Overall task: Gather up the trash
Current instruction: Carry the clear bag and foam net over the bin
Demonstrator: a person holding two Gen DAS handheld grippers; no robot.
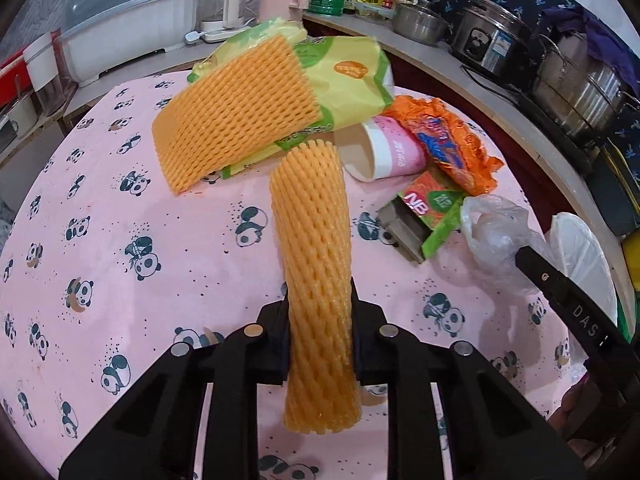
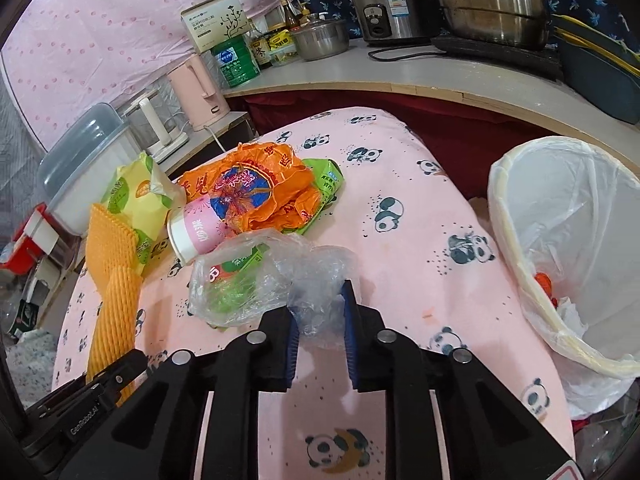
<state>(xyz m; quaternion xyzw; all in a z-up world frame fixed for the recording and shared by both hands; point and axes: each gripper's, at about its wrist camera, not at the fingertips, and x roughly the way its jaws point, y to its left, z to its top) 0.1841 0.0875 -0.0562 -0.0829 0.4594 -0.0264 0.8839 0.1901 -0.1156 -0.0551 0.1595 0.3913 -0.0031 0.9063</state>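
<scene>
Orange foam net [image 1: 316, 280] pinched in left gripper [image 1: 320, 332]; clear plastic bag [image 2: 280, 276] clamped by right gripper [image 2: 320, 332], bound for lined bin [image 2: 516, 248].

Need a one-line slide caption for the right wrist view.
Right gripper pinches a crumpled clear plastic bag above the panda tablecloth, lined bin alongside.
</scene>
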